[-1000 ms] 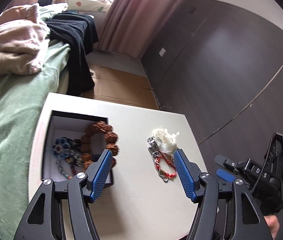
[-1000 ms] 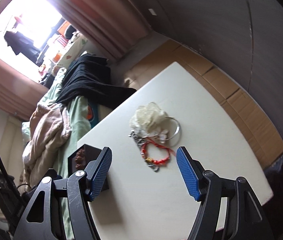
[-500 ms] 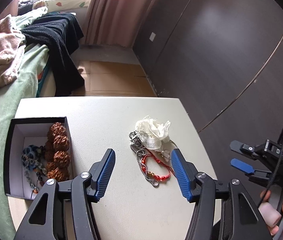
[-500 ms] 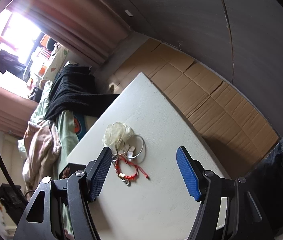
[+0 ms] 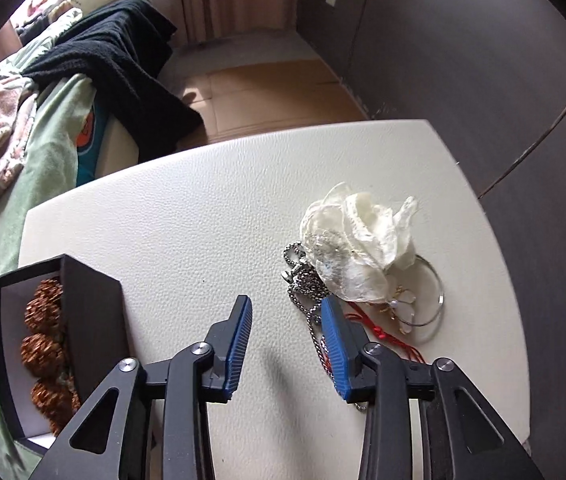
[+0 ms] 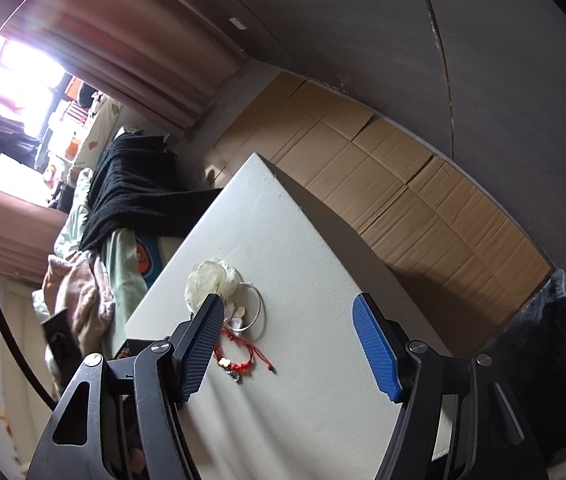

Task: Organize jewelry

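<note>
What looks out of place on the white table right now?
The loose jewelry is heaped in a tangle: a steel chain, a red cord bracelet and a thin silver bangle overlap under a crumpled white flower piece. The black box beside them already holds brown beads.

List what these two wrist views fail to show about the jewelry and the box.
- Black jewelry box, left wrist view: the frame edge and its near wall hide most of the interior; only brown beads show.
- Steel chain, left view: runs under the white fabric flower and behind the closing left tongs.
- Red bracelet, right view: partly behind the right tongs.
</note>
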The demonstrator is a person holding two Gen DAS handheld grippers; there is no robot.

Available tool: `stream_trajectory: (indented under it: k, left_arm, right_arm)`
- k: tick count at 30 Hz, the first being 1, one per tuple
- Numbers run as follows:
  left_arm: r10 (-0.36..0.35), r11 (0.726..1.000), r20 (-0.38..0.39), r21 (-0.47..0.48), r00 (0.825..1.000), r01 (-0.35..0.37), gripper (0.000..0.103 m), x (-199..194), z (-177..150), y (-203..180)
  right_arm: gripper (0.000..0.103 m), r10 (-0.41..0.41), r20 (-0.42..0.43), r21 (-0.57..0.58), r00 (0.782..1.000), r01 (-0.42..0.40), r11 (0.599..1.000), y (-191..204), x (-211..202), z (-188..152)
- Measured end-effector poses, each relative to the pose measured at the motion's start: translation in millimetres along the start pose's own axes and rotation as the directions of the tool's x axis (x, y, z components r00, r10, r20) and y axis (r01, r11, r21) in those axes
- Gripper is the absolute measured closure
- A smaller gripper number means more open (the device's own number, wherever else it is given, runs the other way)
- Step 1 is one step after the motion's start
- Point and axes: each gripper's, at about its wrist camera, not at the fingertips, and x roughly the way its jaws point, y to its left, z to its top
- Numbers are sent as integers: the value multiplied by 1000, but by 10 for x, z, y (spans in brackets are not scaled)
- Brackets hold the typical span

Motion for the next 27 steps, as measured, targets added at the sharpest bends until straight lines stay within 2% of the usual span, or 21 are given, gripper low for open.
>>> stream_trajectory:
  k: [5,9,15,16,17,18,23,27]
  left_arm:
    - [-17,1000,17,8,1000,17,66,58,94,-53]
    - [-1,1000,19,21,1000,1,66,147,183,-72]
    - [-92,996,49,-12,995,93,66,175,175,-14]
    - [-93,995,61,-12,994,94,71,182,181,-18]
    - [-94,995,71,-9,993,95,85,186,183,-18]
    - [-97,995,74,-3,993,97,91,196,184,-21]
    - [-159,986,80,-35,984,163,93,86,94,55]
    - [-200,978,93,-39,975,205,94,-159,-75,128]
  right_arm:
    - [35,27,-2,38,1000,-27,999,-62,-26,52]
    - [36,51,-13,47,999,-50,998,-53,-10,75]
    - [36,73,-29,75,997,-71,995,-60,25,88]
    - [35,71,-27,78,997,-69,995,-62,23,91]
    - [35,70,-26,81,997,-68,994,-61,24,88]
    - [35,70,-26,83,997,-68,994,-60,23,85]
    - [35,67,-42,83,997,-63,995,-41,69,60]
    - [35,60,-45,72,997,-57,996,-5,84,38]
